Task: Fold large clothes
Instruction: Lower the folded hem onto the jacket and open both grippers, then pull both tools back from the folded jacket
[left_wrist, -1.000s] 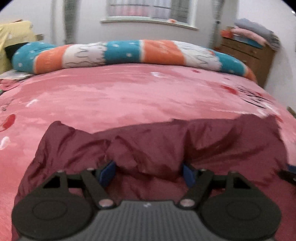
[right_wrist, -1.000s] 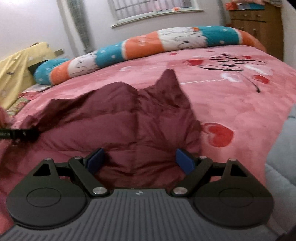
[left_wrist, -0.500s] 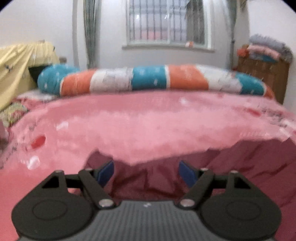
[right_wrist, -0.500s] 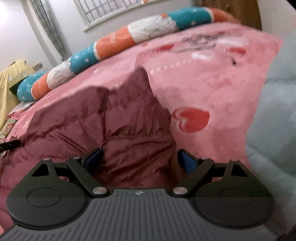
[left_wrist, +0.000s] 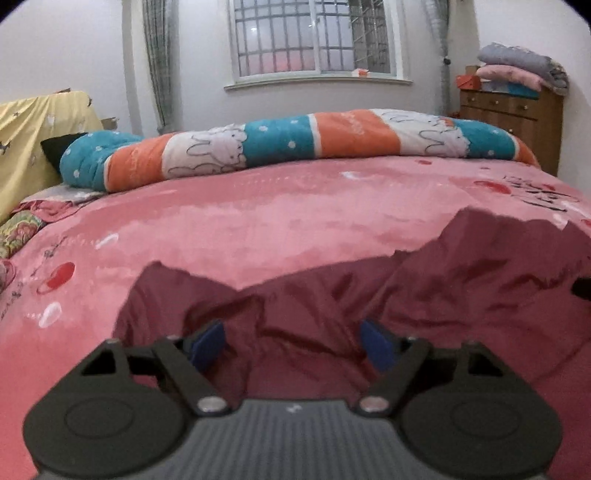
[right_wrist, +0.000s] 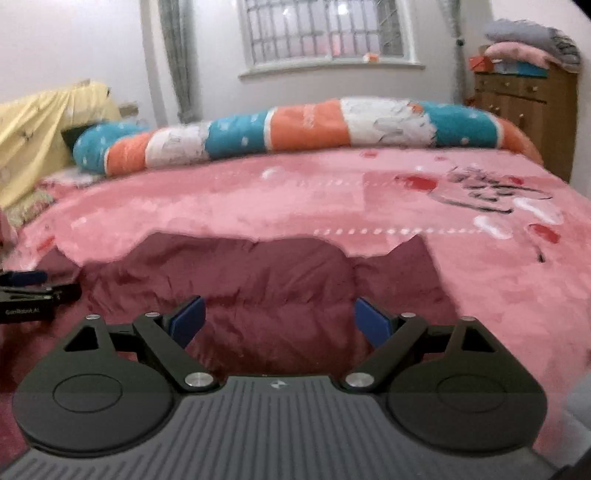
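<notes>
2 views cover this moment.

Left wrist view: the left claw (left_wrist: 293, 343) is released, its 2 blue pads (left_wrist: 207, 345) spread wide with crumpled fabric between them but not pinched. The fabric belongs to a maroon padded garment (left_wrist: 424, 295), which lies bunched on the near part of the pink bedspread (left_wrist: 258, 225). The garment runs from just ahead of the claw to the right edge of the picture, where a raised peak stands up. A dark object shows at the far right edge on the garment; what it is cannot be told from this view. Along the far side of the bed lies a rolled quilt (left_wrist: 295, 144) in teal, orange and white bands. A wooden dresser (left_wrist: 517, 118) stands at the right wall with folded blankets (left_wrist: 524, 70) stacked on top. A barred window (left_wrist: 314, 37) is centred on the far wall.

Right wrist view: the right claw (right_wrist: 279, 323) is likewise released, pads apart, holding nothing. The garment (right_wrist: 258, 288) spreads across the near bed ahead of it, with a pointed corner raised at the right. The left claw (right_wrist: 26, 291) enters at the left edge, low over the garment. The bedspread (right_wrist: 369, 199), quilt (right_wrist: 295, 125) and dresser (right_wrist: 524, 107) show behind, slightly blurred.
</notes>
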